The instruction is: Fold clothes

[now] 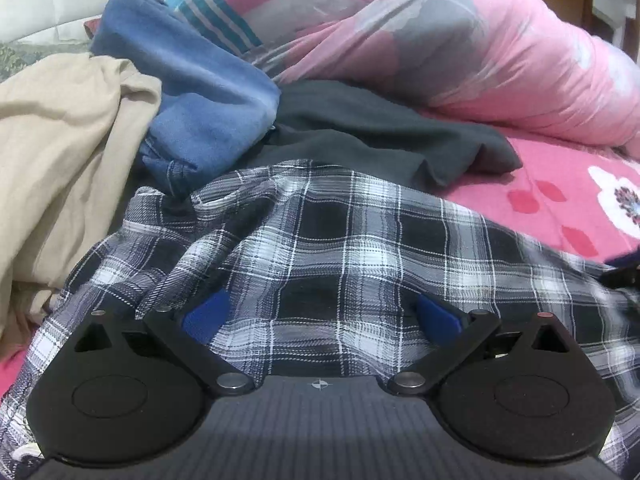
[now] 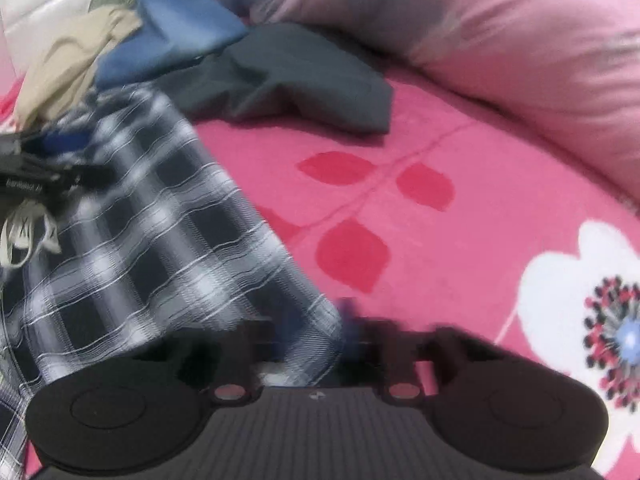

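Note:
A black, grey and white plaid shirt [image 1: 360,248] lies rumpled on the pink bed cover. In the left wrist view my left gripper [image 1: 322,312] stands open wide. Its blue pads [image 1: 206,314] sit on either side of a fold of the shirt, which drapes between them. The right wrist view is motion-blurred. There my right gripper [image 2: 344,328] looks shut on the lower right corner of the plaid shirt [image 2: 160,240]. The left gripper's black body [image 2: 28,176] shows at that view's left edge.
Behind the shirt lie a dark grey garment [image 1: 380,132], blue jeans [image 1: 192,92] and a beige garment [image 1: 60,140]. A bulky pink and grey quilt [image 1: 500,40] rises at the back right. The pink flowered bed cover [image 2: 460,240] spreads to the right.

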